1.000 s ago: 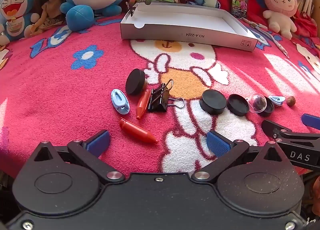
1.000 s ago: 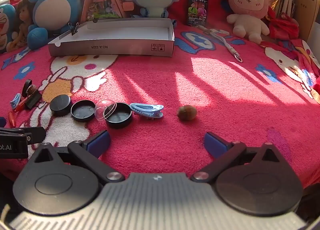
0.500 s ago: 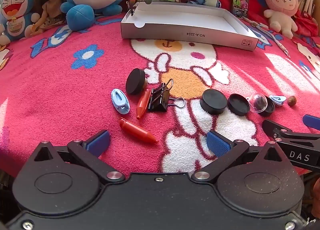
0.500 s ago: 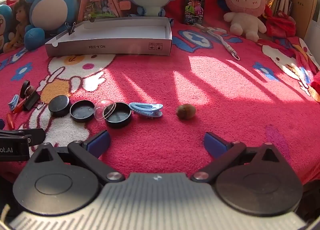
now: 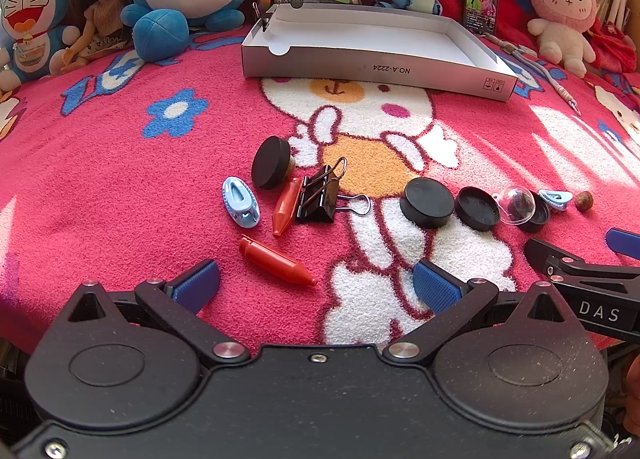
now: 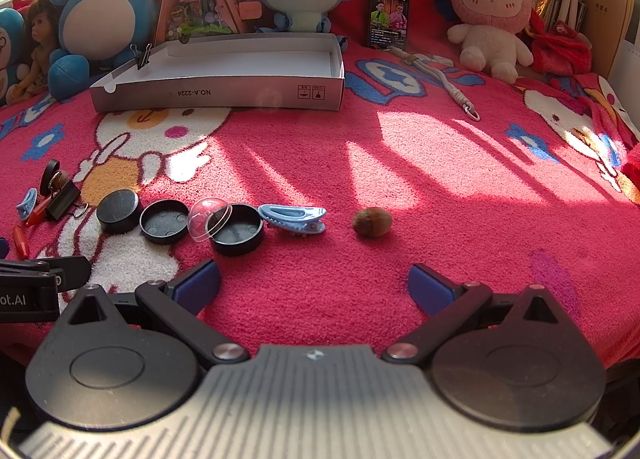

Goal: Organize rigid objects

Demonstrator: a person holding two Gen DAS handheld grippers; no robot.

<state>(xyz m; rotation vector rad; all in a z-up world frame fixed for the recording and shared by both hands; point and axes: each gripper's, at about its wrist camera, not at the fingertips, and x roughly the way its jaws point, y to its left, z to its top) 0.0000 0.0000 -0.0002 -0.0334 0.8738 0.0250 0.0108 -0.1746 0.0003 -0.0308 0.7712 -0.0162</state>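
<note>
Left wrist view: red cap (image 5: 276, 261) lies just ahead of my left gripper (image 5: 316, 285) — fingers spread wide, holding nothing; my right gripper (image 6: 314, 285) likewise.

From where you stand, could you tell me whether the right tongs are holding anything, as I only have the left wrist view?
Observer: No, the right tongs are open, with only blanket between them.
Operator: Thank you. What lies nearest ahead of them?
Observer: A brown nut, lying apart from the blue hair clip on its left.
Operator: And how does the clear dome sit?
Observer: The clear dome leans tilted on the rim of an open black lid.
</note>
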